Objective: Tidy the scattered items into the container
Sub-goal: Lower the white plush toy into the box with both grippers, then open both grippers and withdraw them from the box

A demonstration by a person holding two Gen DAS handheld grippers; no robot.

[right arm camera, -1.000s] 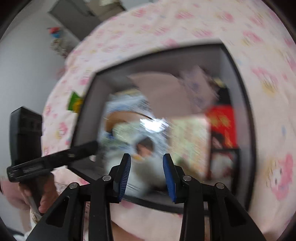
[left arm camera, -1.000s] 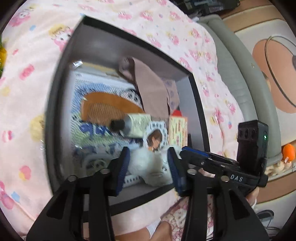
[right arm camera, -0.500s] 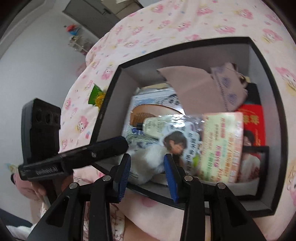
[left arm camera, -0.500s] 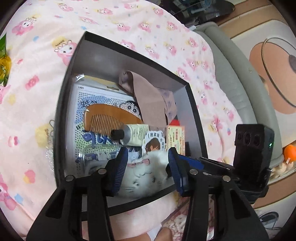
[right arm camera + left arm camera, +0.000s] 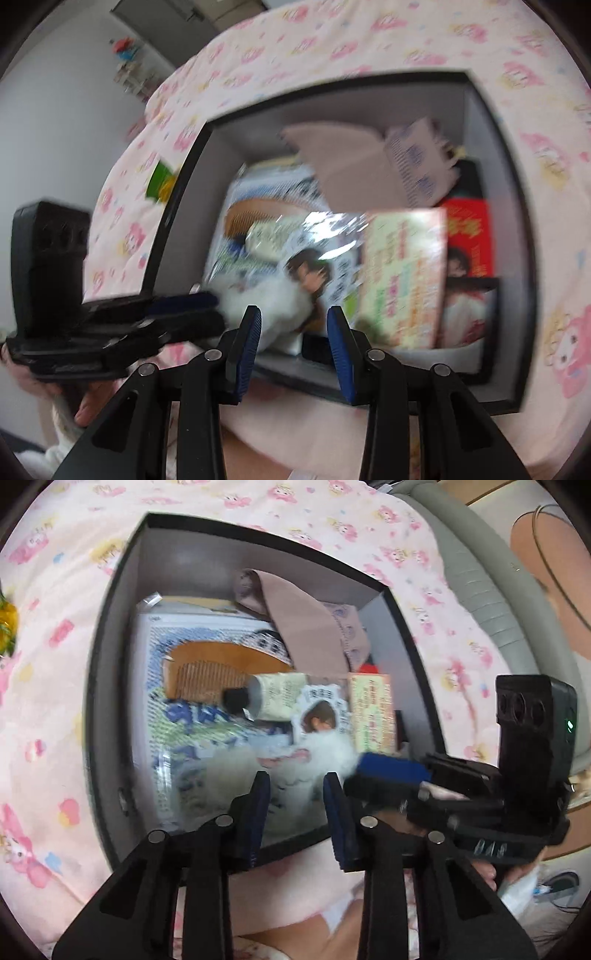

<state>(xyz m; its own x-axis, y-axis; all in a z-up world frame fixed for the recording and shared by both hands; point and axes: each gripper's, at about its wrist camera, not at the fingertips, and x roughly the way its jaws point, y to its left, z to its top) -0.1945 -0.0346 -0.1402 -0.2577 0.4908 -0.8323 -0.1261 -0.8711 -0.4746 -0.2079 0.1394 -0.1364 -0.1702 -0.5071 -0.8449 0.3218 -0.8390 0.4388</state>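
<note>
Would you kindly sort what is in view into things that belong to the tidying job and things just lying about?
Part of the job:
- dark grey open box
- wooden comb
- fluffy white soft item, between the closing left gripper's jaws
- green and yellow packet on the bedding

Just lying about:
- pink cartoon-print bedding
- grey padded edge

Soft, even daylight; both fisheye views are motion-blurred and bend strongly toward dark corners, with glare on a plastic wrapper [image 5: 325,225].
</note>
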